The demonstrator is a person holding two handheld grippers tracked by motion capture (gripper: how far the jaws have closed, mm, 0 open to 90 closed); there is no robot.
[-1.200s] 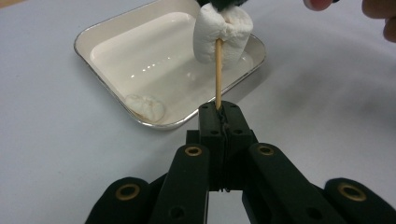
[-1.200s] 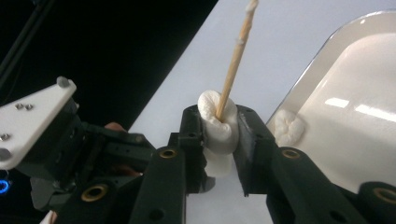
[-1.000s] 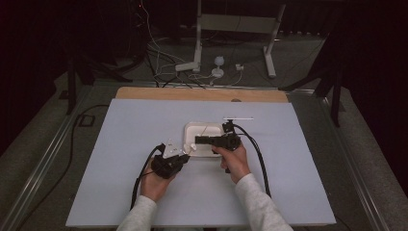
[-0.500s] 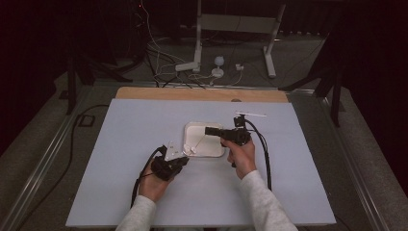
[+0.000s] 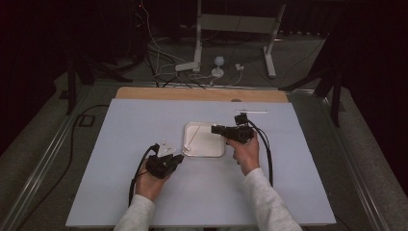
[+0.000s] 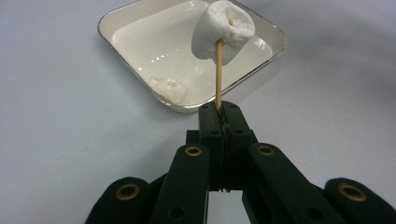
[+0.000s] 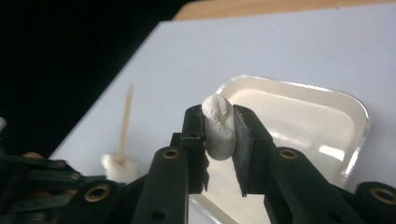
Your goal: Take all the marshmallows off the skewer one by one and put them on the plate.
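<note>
Your left gripper [image 6: 219, 109] clamped on a skewer [image 6: 218, 74] spearing a marshmallow [image 6: 223, 30], your right gripper [image 7: 219, 126] pinching a second marshmallow [image 7: 218, 126] over the tray [image 7: 327, 107], jaws just easing apart

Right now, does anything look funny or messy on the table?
Nothing is spilled. One marshmallow sits a little lopsided on the skewer clamped in the left tool. The right tool pinches a second marshmallow above the tray. A third marshmallow lies in the tray's corner.
</note>
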